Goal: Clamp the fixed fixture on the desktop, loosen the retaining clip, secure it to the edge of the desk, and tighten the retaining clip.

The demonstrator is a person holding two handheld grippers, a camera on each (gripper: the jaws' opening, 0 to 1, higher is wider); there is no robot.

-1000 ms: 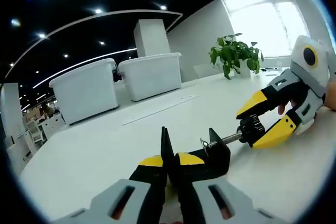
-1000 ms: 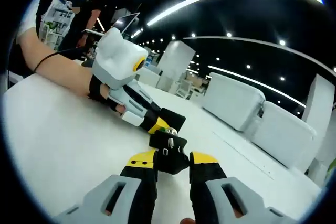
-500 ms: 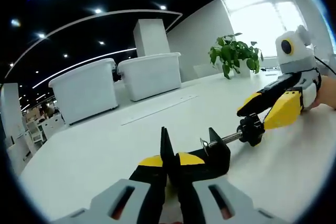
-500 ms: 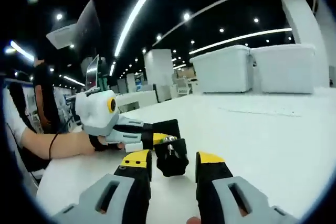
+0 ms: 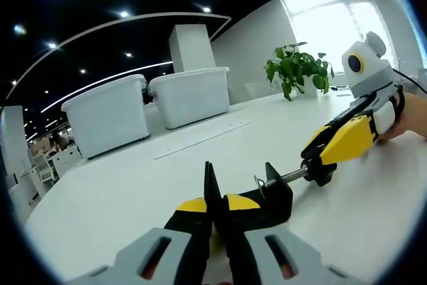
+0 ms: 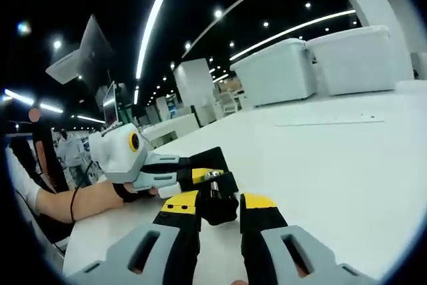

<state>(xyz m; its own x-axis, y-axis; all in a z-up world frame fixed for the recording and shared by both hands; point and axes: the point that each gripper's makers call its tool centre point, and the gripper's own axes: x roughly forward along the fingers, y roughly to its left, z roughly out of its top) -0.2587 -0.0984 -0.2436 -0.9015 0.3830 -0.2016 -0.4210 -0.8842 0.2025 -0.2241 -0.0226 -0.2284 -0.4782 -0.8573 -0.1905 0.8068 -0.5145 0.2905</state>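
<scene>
A black C-clamp fixture (image 5: 270, 197) lies on the white desk (image 5: 120, 198), and its threaded screw (image 5: 293, 176) runs right to a black knob (image 5: 321, 167). My left gripper (image 5: 213, 206) is shut on the clamp's thin upright frame plate. In the left gripper view my right gripper (image 5: 328, 153) comes in from the right, its yellow jaws closed around the knob. In the right gripper view the knob (image 6: 217, 206) sits pinched between my right gripper (image 6: 218, 203) jaws. Just beyond it, the left gripper (image 6: 175, 171) holds the clamp body, with a person's forearm (image 6: 73, 201) behind.
Two white storage bins (image 5: 107, 115) (image 5: 192, 95) stand at the back of the desk, with a potted plant (image 5: 298, 68) to their right. A pale strip (image 5: 200, 139) lies flat before the bins. Monitors and people stand beyond the desk's left end (image 6: 63, 158).
My right gripper has rolled about the screw axis while on the knob, and its camera box has swung upward. The left gripper and clamp body stay put.
</scene>
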